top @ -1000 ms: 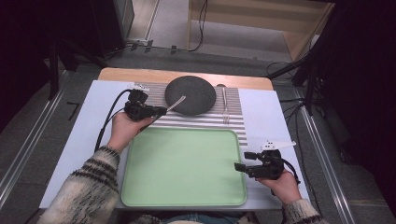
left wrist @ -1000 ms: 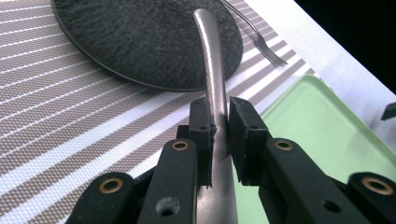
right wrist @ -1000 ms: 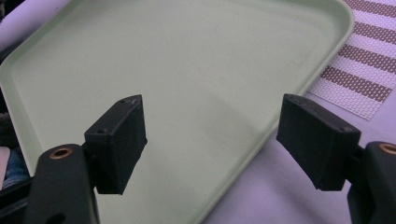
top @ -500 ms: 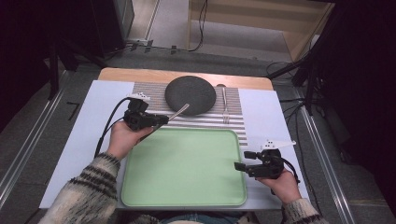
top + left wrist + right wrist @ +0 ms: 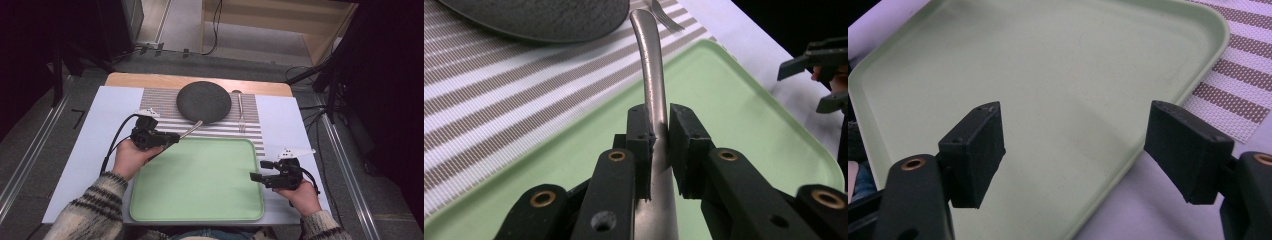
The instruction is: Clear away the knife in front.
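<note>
Right now the left gripper point(image 5: 172, 138) sits left of centre in the high view, at the upper left corner of the green tray point(image 5: 200, 200), and its jaws are pinched on the handle of a metal utensil point(image 5: 191, 128). In the left gripper view that utensil point(image 5: 650, 75) runs up the middle of the frame, squeezed between the two black pads, its curved far end reaching toward the dark round plate point(image 5: 539, 17) at the top. Whether it is a spoon or a knife I cannot tell, since the held end is hidden. From above, the utensil slants up and right from the jaws to the lower edge of the plate point(image 5: 204, 101), which rests on a striped placemat point(image 5: 155, 100) in the upper middle of the frame. A fork point(image 5: 241, 112) lies on the mat just right of the plate. The right gripper point(image 5: 256, 172) hangs at the lower right of the high view, over the tray's right rim, and its jaws are spread wide with nothing between them; in the right gripper view they frame the bare tray point(image 5: 1058, 75). All of it lies on a pale sheet over the surface point(image 5: 95, 135).
</note>
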### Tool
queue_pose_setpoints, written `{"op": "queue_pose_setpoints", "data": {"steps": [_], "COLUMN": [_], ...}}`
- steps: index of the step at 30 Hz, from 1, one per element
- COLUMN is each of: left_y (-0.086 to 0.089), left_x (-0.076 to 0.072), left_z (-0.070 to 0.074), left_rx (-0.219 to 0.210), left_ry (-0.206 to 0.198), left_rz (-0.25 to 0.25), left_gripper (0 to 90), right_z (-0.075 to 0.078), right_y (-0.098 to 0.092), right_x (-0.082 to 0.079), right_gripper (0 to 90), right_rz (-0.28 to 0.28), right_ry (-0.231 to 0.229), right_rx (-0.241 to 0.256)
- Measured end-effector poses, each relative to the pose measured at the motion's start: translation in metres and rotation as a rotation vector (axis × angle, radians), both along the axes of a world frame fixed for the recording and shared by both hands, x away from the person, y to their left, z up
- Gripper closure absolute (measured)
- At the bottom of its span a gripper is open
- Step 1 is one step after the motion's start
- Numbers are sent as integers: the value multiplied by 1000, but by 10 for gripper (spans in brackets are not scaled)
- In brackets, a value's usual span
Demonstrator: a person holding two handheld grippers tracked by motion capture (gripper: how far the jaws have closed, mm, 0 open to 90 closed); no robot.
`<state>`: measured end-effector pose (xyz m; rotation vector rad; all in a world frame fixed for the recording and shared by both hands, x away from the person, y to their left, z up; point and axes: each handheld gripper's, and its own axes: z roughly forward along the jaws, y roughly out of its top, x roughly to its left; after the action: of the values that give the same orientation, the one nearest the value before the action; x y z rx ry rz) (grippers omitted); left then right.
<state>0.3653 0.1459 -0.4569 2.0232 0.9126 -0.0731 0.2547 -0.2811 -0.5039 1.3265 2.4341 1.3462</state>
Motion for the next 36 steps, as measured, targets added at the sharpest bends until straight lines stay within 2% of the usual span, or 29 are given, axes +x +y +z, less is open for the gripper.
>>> {"op": "queue_pose_setpoints", "data": {"steps": [2, 5, 11, 17, 28, 36], "left_y": [0, 1, -1, 2, 13, 12], "left_x": [-5, -11, -20, -23, -26, -26], "left_z": [0, 0, -6, -9, -18, -27], "left_rx": [14, -1, 18, 37, 76, 107], "left_ry": [-1, -3, 16, 26, 56, 87], "left_rz": [-5, -2, -12, -11, 33, 56], "left_gripper": [810, 810, 810, 810, 810, 810], "right_z": [0, 0, 0, 0, 0, 0], "right_y": [1, 2, 3, 4, 4, 4], "right_x": [1, 1, 3, 5, 6, 6], "right_gripper": [221, 221, 221, 221, 220, 221], "right_rz": [4, 10, 17, 20, 24, 23], "right_ry": [2, 3, 2, 3, 1, 2], "right_rx": [0, 1, 4, 5, 9, 8]}}
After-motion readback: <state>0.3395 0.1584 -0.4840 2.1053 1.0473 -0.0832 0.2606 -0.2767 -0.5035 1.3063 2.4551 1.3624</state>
